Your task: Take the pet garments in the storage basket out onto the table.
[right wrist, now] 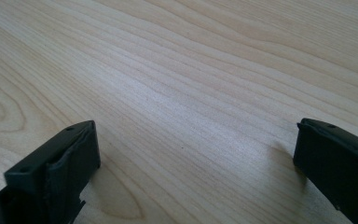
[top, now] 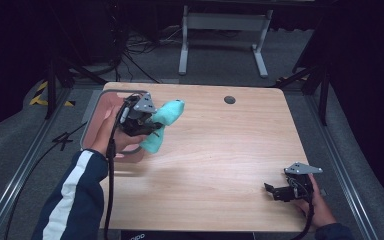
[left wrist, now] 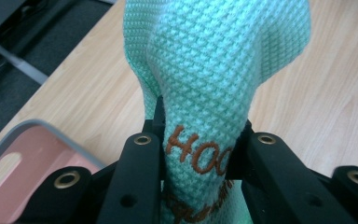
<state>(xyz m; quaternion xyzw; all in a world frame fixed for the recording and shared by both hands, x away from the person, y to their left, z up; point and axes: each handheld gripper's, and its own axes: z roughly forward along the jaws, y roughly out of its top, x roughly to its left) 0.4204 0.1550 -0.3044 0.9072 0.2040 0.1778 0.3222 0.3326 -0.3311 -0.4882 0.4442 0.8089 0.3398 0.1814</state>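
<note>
A mint-green waffle-weave cloth (top: pixel 164 122) with brown stitched letters hangs bunched above the table's left part. My left gripper (top: pixel 150 129) is shut on it, and in the left gripper view the cloth (left wrist: pixel 214 70) rises between the two black jaws, pinched at its lettered part. My right gripper (top: pixel 275 191) rests low near the table's front right corner, held by a hand. Its jaws stand wide apart over bare wood in the right gripper view, with nothing between them.
A pink tray with a grey rim (top: pixel 100 112) lies at the table's left edge, under and behind my left hand; its corner (left wrist: pixel 23 149) shows too. A dark round grommet hole (top: pixel 229 99) sits near the table's far edge. A white desk frame (top: pixel 225 30) stands beyond.
</note>
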